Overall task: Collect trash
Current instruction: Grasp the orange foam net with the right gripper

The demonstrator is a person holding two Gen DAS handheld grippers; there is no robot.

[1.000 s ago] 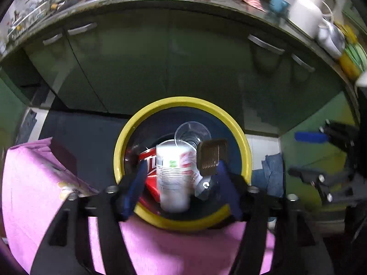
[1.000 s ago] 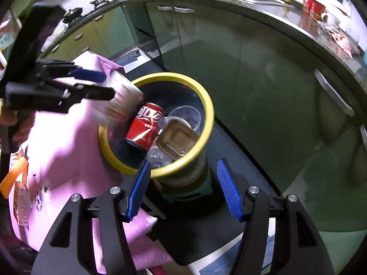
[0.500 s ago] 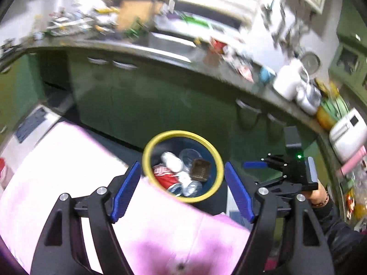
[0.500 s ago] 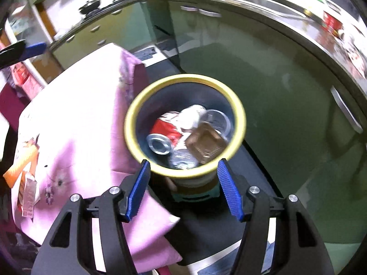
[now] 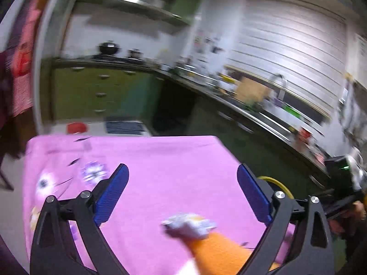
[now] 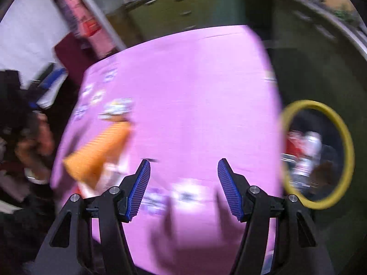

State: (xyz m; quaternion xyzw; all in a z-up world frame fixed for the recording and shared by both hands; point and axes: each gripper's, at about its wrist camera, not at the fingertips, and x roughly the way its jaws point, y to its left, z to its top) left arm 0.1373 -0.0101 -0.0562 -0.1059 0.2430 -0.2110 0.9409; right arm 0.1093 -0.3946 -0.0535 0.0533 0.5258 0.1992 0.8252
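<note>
Both fisheye views are dim indoors, smeared by motion blur, bowed and dark at the edges

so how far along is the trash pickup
Done: the yellow-rimmed bin already holds a red can and other trash. In hand: nothing; the left gripper, jaws just opened wide, and the right gripper are both empty. Left: the orange wrapper on the pink tablecloth.
</note>
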